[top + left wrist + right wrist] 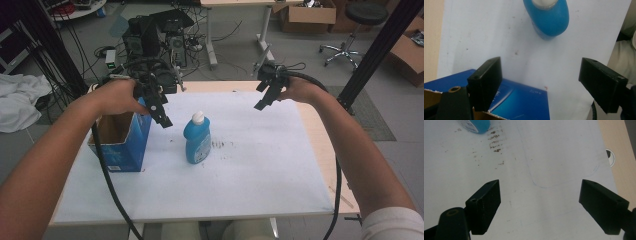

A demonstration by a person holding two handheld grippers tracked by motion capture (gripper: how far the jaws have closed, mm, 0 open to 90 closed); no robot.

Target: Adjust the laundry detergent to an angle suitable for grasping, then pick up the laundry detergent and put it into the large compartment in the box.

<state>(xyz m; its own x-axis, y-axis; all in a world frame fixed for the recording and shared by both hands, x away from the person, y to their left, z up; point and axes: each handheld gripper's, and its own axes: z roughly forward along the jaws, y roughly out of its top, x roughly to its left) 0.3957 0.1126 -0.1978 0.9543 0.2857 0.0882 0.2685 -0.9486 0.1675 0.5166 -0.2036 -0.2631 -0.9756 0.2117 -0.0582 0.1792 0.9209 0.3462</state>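
A blue bottle (pixel 197 139) with a white cap stands upright on the white sheet (pixel 240 175) near the table's middle. To its left stands an open blue cardboard box (pixel 120 140). My left gripper (pixel 161 116) hangs above the gap between box and bottle, jaws open and empty. From the left gripper view I look down on the bottle (pixel 549 17) ahead and the box's blue wall (pixel 521 102) below the jaws. My right gripper (pixel 264 97) hovers over the sheet's far right part, open and empty. The bottle's base (pixel 477 125) shows at the top left of the right gripper view.
Dark smudges (pixel 495 142) mark the sheet right of the bottle. The wooden table edge (pixel 621 150) borders the sheet, with a round sticker (pixel 610 157) on it. Beyond the table are a computer tower (pixel 150 35), cables, cardboard boxes (pixel 307 15) and a stool (pixel 357 20).
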